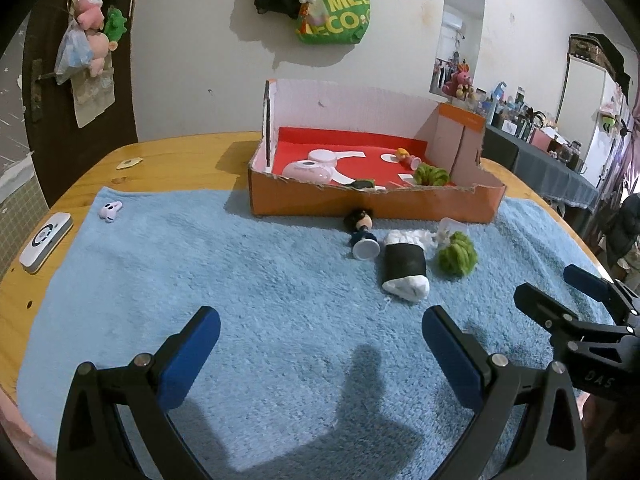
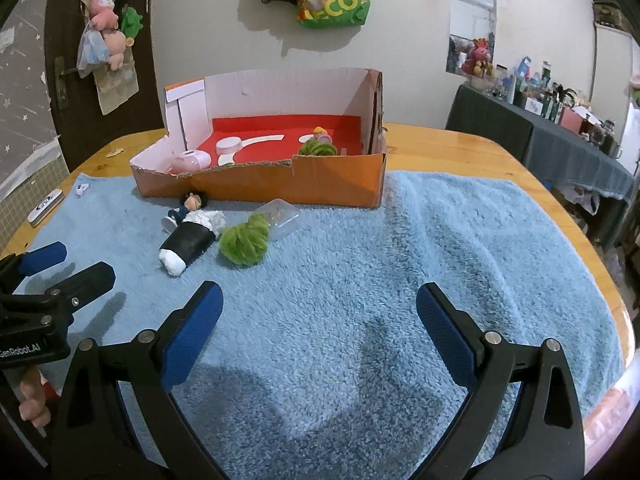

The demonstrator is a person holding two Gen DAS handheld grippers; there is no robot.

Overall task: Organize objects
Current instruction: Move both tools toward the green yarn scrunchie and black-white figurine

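Left gripper [image 1: 320,356]: jaws wide apart, empty, above blue towel [image 1: 240,280]. Figurine [image 1: 362,236], black-and-white roll [image 1: 404,266], green yarn ball [image 1: 458,258] lie on towel, close together, just before orange box [image 1: 372,200] on tabletop [image 1: 180,156]. Right gripper [image 2: 320,330]: jaws wide apart, empty, above towel.

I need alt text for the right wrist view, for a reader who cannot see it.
The open right gripper hovers over a blue towel, holding nothing. Ahead, a green yarn ball, a black-and-white roll and a small figurine lie before an orange cardboard box. The left gripper shows at the left edge.
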